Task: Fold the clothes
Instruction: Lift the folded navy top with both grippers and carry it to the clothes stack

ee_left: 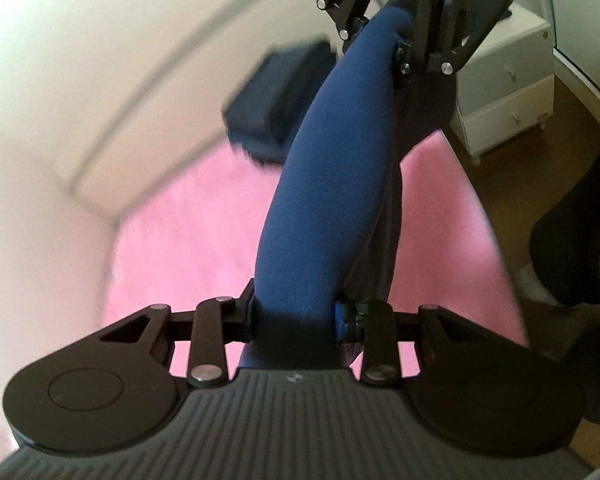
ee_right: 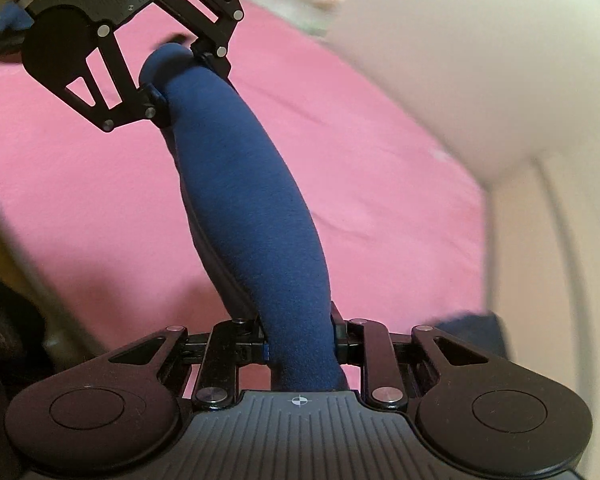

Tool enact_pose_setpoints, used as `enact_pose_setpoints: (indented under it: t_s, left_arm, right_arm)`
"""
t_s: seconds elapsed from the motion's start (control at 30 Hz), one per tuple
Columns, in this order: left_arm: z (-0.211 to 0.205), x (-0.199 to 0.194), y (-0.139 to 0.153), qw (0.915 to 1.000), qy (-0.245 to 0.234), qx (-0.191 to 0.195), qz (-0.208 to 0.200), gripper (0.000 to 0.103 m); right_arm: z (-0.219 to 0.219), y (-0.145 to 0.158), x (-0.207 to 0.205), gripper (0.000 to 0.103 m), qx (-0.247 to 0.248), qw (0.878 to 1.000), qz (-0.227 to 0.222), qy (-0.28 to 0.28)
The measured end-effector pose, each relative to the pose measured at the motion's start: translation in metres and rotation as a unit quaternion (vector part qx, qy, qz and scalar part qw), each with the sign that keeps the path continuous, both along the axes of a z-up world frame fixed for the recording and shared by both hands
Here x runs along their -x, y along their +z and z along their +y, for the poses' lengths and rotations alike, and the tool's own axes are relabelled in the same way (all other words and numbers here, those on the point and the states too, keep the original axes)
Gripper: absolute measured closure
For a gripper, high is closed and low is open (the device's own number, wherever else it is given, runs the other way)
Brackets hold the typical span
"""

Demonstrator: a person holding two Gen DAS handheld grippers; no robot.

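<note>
Left tongs (ee_left: 294, 316): clamped on one end of the blue garment (ee_left: 332, 184).
Right tongs (ee_right: 300, 340): clamped on its other end.
Blue garment: bunched into a thick roll, stretched between both tongs, held above the pink bed (ee_right: 340, 140).
Folded dark pile (ee_left: 272, 104): on the pink bed, beyond the garment.
White drawers (ee_left: 504, 92): beside the pink bed.

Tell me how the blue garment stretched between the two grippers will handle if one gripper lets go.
The garment is likely floppy: it runs as a soft rounded roll between the left gripper and the right gripper, with more cloth hanging below. Released at one end, it would probably drop and unroll onto the pink sheet. Its fleecy surface suggests little slipping.
</note>
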State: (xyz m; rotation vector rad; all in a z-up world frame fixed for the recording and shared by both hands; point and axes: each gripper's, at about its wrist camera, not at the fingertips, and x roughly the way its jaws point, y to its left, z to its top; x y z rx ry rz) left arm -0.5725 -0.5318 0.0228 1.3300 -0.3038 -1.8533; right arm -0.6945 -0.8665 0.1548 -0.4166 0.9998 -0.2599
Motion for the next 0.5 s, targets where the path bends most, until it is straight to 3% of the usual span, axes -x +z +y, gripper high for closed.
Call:
enact_pose_setpoints:
  t_s: [0.23, 0.5]
  left_arm:
    - [-0.138, 0.085, 0.022, 0.9953, -0.07, 0.067, -0.001, 0.073]
    - [-0.35, 0.188, 0.014, 0.9947, -0.043, 0.092, -0.015, 0.072]
  right_arm:
    - [-0.121, 0.037, 0.059, 0.08, 0.07, 0.995, -0.023, -0.071]
    - [-0.345, 0.042, 0.103, 0.08, 0.107, 0.993, -0.026, -0.046]
